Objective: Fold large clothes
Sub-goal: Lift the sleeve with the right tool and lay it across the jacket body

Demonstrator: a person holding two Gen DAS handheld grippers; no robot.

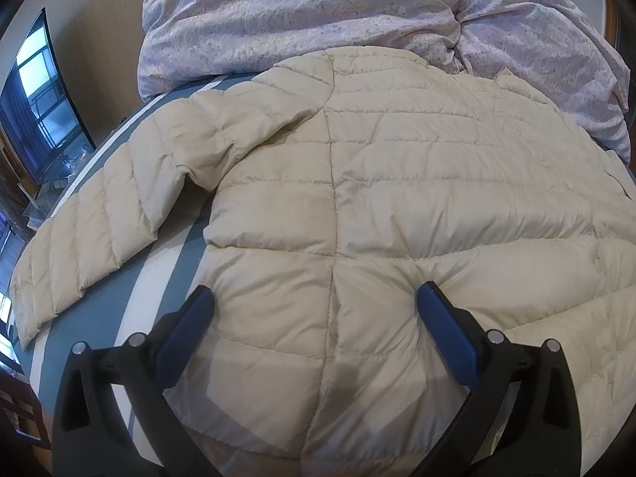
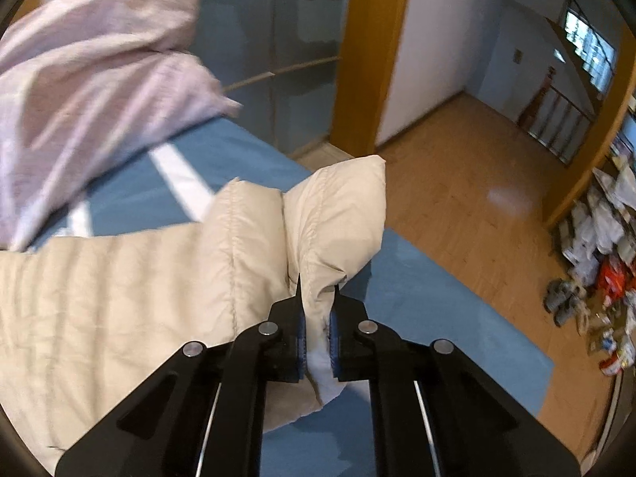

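- 2 grippers are seen over a cream quilted down jacket (image 1: 357, 183) spread on a blue bed sheet with white stripes (image 1: 175, 274).
- The left gripper (image 1: 314, 298) is held wide apart, grasping nothing; the jacket's lower back panel lies between and beneath its blue fingers (image 1: 445, 330).
- 1 sleeve (image 1: 91, 238) is stretched out to the left of that gripper.
- The right gripper (image 2: 317, 306) is clenched on the jacket's cuff end (image 2: 338, 214), with cream fabric pinched between its blue pads (image 2: 333, 338).
- A crumpled lilac patterned duvet (image 1: 318, 12) is bunched beyond the jacket, ahead of the left gripper.
- A wooden floor (image 2: 457, 183) is seen right of the right gripper.
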